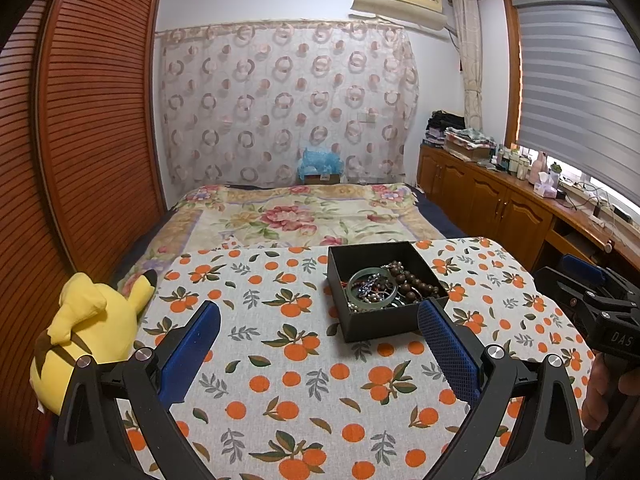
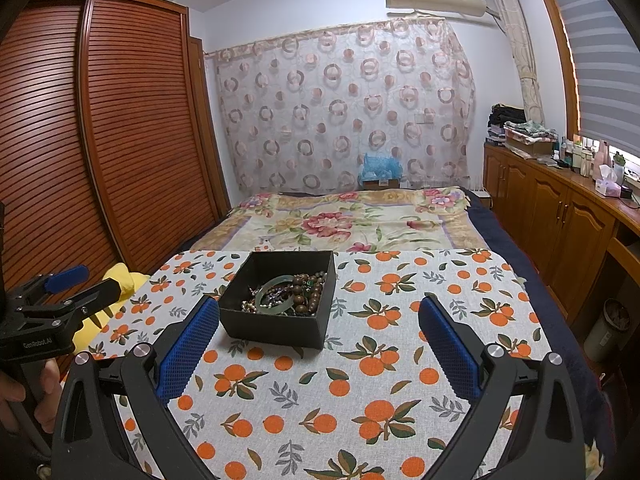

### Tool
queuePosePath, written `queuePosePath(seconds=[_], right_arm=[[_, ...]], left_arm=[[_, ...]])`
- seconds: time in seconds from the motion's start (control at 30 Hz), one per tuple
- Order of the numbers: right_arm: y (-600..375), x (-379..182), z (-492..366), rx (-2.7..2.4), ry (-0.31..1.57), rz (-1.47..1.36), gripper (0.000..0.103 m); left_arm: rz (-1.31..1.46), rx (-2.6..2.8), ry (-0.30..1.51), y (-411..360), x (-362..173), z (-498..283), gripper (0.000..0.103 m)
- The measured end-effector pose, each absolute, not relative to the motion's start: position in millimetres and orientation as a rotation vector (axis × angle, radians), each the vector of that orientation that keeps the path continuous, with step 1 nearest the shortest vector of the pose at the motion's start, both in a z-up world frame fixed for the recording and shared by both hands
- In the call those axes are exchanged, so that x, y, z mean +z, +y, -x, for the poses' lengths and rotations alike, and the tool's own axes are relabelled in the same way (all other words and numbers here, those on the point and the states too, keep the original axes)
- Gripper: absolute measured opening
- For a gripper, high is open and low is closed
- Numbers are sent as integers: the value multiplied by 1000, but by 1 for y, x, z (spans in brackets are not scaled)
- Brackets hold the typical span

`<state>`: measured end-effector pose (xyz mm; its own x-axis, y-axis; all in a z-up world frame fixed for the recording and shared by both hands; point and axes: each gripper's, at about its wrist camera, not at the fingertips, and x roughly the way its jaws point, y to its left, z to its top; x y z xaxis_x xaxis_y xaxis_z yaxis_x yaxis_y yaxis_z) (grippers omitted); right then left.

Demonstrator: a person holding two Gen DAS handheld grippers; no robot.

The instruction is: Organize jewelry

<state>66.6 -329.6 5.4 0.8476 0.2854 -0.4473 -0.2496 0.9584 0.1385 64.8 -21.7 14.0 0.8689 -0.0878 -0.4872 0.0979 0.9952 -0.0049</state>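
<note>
A black open box (image 1: 362,330) (image 2: 276,330) stands on the orange-print tablecloth (image 1: 300,380) (image 2: 360,392). Tangled inside it are a green jade bangle (image 1: 352,286) (image 2: 262,295), brown wooden beads (image 1: 416,282) (image 2: 314,292) and other bead strings. My left gripper (image 1: 320,320) hangs open above the cloth, its right pad just in front of the box's near right corner. My right gripper (image 2: 318,316) is open too, its left pad beside the box's near left corner. Nothing is between either pair of fingers.
A yellow plush toy (image 1: 88,332) (image 2: 120,280) lies off the cloth's left edge. Behind the table is a bed with a floral blanket (image 1: 296,216). A wooden wardrobe (image 1: 80,120) is at left, low cabinets (image 2: 560,232) with clutter at right. A hand (image 2: 24,392) holds the left tool.
</note>
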Motion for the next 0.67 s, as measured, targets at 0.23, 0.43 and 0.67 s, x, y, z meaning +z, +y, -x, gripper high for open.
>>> queuePosePath(seconds=[0.23, 0.43, 0.67], right_arm=[[-331, 5, -67, 282, 483, -77, 101], [-330, 5, -67, 281, 483, -77, 101], [-330, 5, -67, 279, 484, -77, 101]], left_arm=[[-20, -97, 509, -22, 14, -65, 96], [-17, -99, 508, -21, 15, -65, 96], [-15, -104, 507, -22, 15, -64, 96]])
